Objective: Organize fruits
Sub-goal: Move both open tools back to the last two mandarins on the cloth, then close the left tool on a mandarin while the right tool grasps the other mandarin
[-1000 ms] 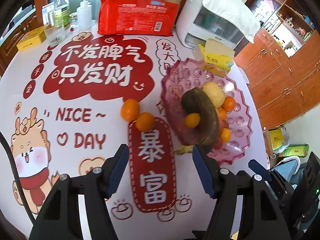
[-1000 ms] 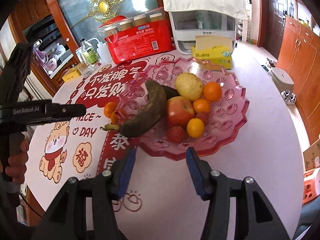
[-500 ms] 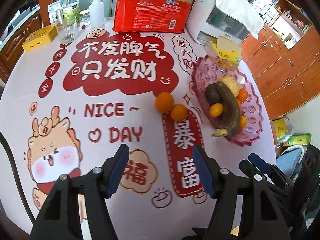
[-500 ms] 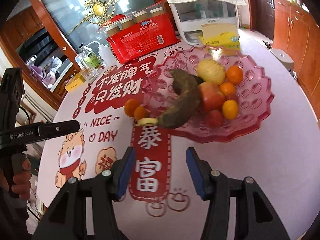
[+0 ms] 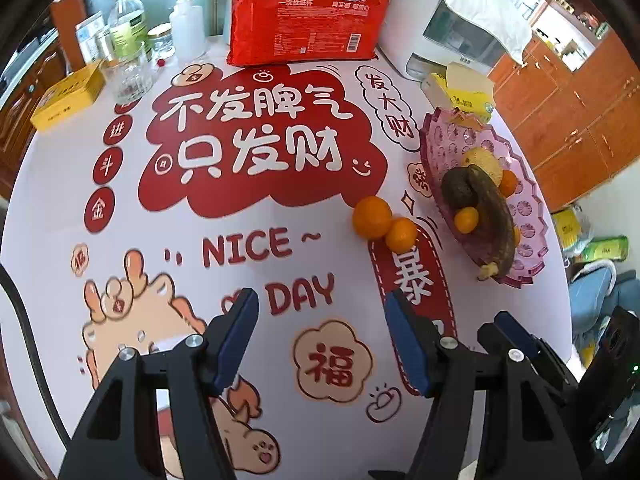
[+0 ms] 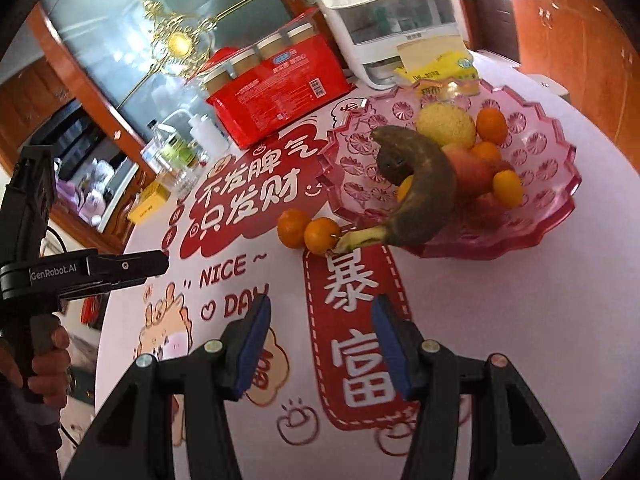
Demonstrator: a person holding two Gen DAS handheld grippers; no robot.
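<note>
A pink glass fruit bowl (image 6: 532, 224) holds a dark overripe banana (image 6: 424, 192), a yellow pear, an apple and several small oranges; the bowl also shows in the left wrist view (image 5: 524, 216). Two loose oranges (image 6: 308, 232) lie touching on the tablecloth just left of the bowl, in the left wrist view too (image 5: 382, 224). My left gripper (image 5: 320, 336) is open and empty, above the tablecloth well short of the oranges. My right gripper (image 6: 320, 340) is open and empty, near the front of the table, with the left gripper's body (image 6: 88, 270) at its left.
At the back stand a red pack of paper cups (image 5: 300, 24), a white appliance (image 5: 452, 28), a yellow tissue box (image 5: 460, 92), bottles and a glass (image 5: 128, 72), and a yellow box (image 5: 66, 96). The round table's edge curves close behind the bowl.
Both grippers have pulled back from the bowl and swung left; the bowl and loose oranges now sit farther off and to the right. Both stay open and empty.
</note>
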